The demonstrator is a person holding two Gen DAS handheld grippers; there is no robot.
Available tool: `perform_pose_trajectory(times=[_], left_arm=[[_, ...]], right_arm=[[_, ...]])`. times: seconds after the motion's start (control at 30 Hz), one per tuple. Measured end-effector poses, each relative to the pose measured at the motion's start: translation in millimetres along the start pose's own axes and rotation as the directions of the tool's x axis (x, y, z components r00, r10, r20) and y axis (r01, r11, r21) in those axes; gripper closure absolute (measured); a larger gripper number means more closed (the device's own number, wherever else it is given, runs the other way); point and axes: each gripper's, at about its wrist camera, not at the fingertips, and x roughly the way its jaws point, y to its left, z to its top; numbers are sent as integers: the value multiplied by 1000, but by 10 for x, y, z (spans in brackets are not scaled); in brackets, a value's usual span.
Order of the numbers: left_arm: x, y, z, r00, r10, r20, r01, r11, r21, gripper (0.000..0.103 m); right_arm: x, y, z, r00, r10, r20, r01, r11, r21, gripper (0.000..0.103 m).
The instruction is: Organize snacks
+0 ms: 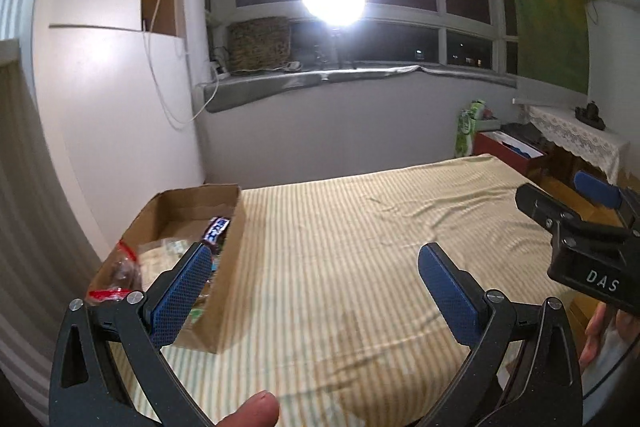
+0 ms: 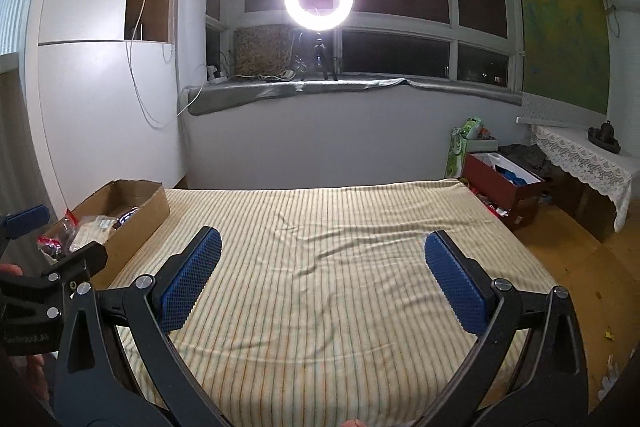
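Snacks [image 1: 168, 255] all sit in the cardboard box [image 1: 232, 247] at the far-left corner of the bed [image 1: 360, 247]; rest of the striped sheet looks bare, so I judge the sorting is about done or at a pause btwn picks. Going big to small: bed, then box, then what's in it. My left tongs [image 1: 316, 291] hang wide open right at the box's near end, left pad over the rim, gripping nothing. My right tongs [image 2: 322, 279] also wide open & empty, over mid-bed, well apart from the box. To do this step well, I'd approach from above, keep the pads clear of the box wall, grab 1 packet at a time. Contents: clear bag w/ red zip edge [image 1: 120, 267] nearest, pale packets in the middle, dark blue-white wrapper [image 1: 216, 229] leaning vs the right wall; labels too blurred to read
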Motion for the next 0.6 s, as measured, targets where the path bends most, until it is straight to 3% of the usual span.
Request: perform_pose_trajectory(times=[0.2, 0.6], left_arm=[[-82, 32, -34, 999, 42, -2, -42, 999, -27, 1], [-145, 199, -99, 998, 52, -19, -53, 996, -75, 1]], right_arm=[[-29, 46, 13, 1000, 8, 0, -8, 1000, -10, 0], [-13, 341, 16, 998, 59, -16, -60, 996, -64, 0]])
